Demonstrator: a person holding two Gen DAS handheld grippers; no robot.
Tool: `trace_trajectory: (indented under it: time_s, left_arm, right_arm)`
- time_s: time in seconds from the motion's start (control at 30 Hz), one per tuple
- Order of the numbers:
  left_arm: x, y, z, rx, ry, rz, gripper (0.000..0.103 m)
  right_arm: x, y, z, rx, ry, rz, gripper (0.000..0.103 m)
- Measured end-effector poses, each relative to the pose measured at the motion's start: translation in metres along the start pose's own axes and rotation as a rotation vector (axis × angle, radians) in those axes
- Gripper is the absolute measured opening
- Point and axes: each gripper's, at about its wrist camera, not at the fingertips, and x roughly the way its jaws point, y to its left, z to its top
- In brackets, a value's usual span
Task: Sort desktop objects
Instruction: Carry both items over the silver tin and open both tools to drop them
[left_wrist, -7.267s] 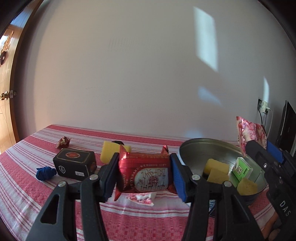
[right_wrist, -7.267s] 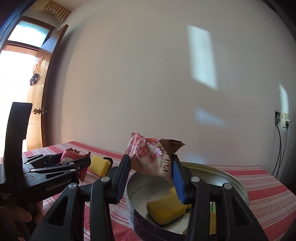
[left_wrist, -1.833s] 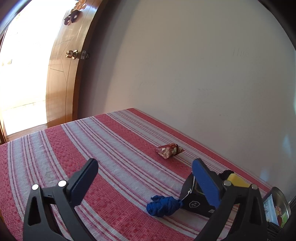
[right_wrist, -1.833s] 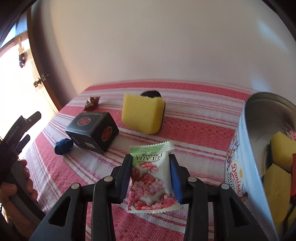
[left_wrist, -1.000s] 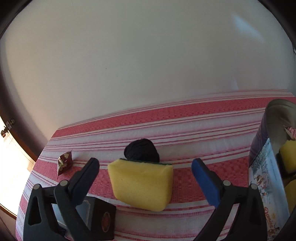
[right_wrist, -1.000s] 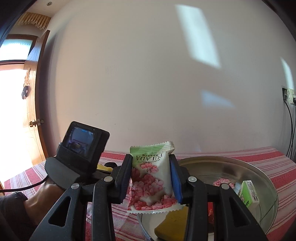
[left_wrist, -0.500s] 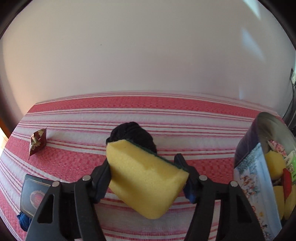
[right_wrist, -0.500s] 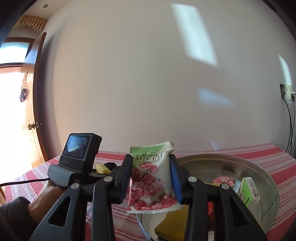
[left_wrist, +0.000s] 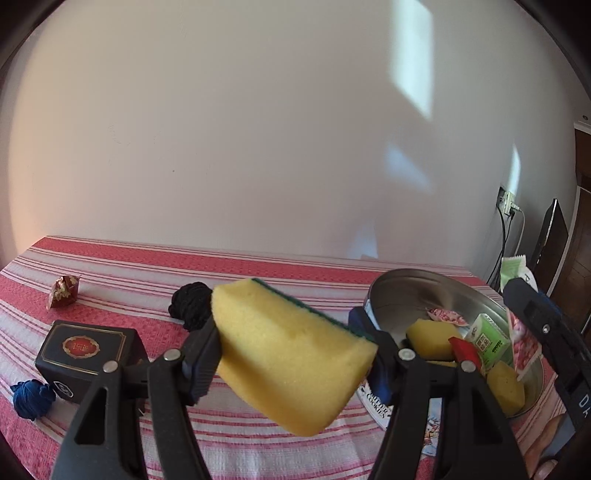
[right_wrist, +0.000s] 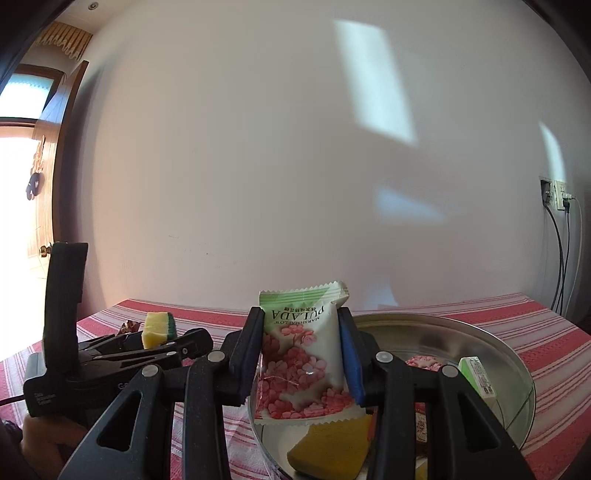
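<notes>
Step in hand, as judged: carry both held items to the round metal tin (left_wrist: 436, 291) and drop them in with the things already sorted there.

Procedure, left to right:

1. Leave the blue yarn ball (left_wrist: 31, 395), the black box (left_wrist: 86, 354), the small red wrapper (left_wrist: 63, 291) and the black yarn ball (left_wrist: 192, 304) on the striped counter (left_wrist: 258, 271); these appear to be unsorted stock.
2. Keep the yellow sponge (left_wrist: 291, 358) clear of the counter. It sits tilted between the pads, one corner hanging low, so lift before crossing the tin wall.
3. Release only when the item is over the tin's interior. The foam is soft and light and may cling to a pad.
4. Stagger the two drops, since both tools converge on one opening.

Tongs state:

- Left tongs (left_wrist: 291, 354): about half apart, clamped on the yellow sponge across its short sides.
- Right tongs (right_wrist: 301, 360): narrowly apart, clamped on the marshmallow packet (right_wrist: 301, 358), held upright above the near rim of the tin, with sponges below it.
</notes>
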Motion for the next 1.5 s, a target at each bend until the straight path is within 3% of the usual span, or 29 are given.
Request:
trace_trajectory:
  time_s: [0.6, 1.03, 1.5]
  left_arm:
    - [-0.017, -0.023, -0.005, 0.098, -0.122, 0.103, 0.069]
    - [-0.022, -0.029, -0.006, 0.093, -0.13, 0.081, 0.069]
    - [-0.022, -0.059, -0.01, 0.128, -0.141, 0.03, 0.069]
  right_arm:
    - [0.008, 0.007, -0.01, -0.073, -0.018, -0.049, 0.042]
    - [0.004, -0.012, -0.027, -0.081, -0.043, -0.084, 0.042]
    - [-0.003, -0.059, -0.022, -0.082, -0.078, -0.205, 0.042]
